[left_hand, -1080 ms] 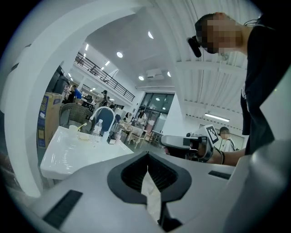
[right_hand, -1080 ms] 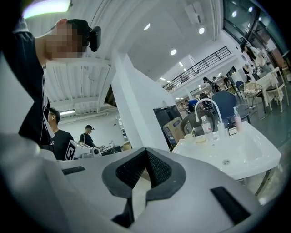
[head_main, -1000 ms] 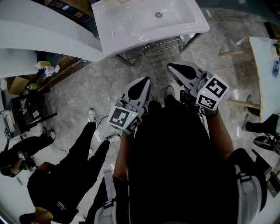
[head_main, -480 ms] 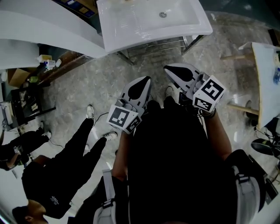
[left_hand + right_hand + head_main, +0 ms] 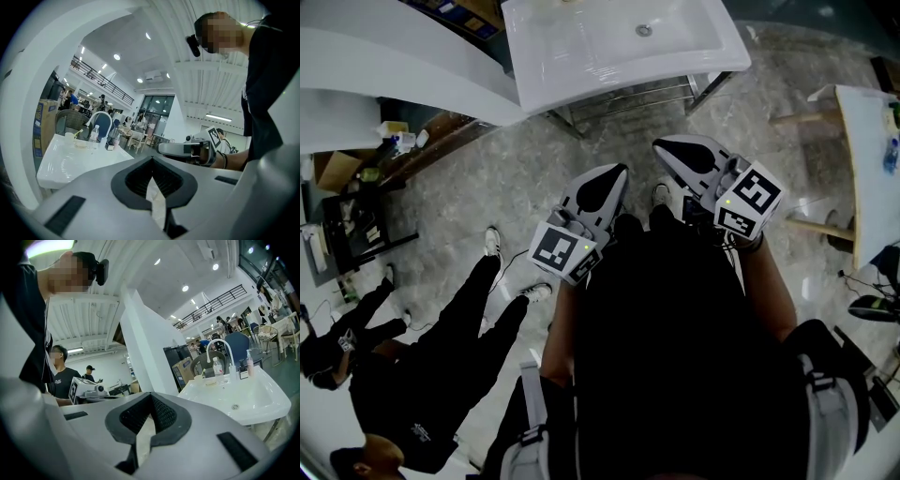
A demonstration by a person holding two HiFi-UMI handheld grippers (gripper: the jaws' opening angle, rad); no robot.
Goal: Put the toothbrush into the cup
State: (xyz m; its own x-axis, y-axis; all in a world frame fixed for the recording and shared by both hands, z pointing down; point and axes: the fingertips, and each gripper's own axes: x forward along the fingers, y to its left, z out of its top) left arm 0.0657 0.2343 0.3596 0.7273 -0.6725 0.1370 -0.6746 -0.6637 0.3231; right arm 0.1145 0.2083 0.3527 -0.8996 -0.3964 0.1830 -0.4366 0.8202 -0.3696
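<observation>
A white cup (image 5: 70, 137) stands at the far end of the white sink (image 5: 581, 66), also seen as a cup (image 5: 198, 378) in the right gripper view. A thin yellow-green stick, apparently the toothbrush (image 5: 78, 131), shows at the cup; it is too small to tell whether it sits inside. My left gripper (image 5: 617, 170) and right gripper (image 5: 661, 143) hang side by side over the floor, well short of the sink. Both are shut with nothing between the jaws, as the left gripper (image 5: 151, 157) and right gripper (image 5: 150, 393) show in their own views.
A curved faucet (image 5: 220, 345), a clear bottle (image 5: 216, 366) and small containers stand by the cup. A white counter (image 5: 394, 66) runs along the left and a table (image 5: 867, 141) stands at the right. People in black (image 5: 441, 375) stand on the floor to my left.
Both grippers stay where they were, shut. The people at the lower left have shifted a little.
</observation>
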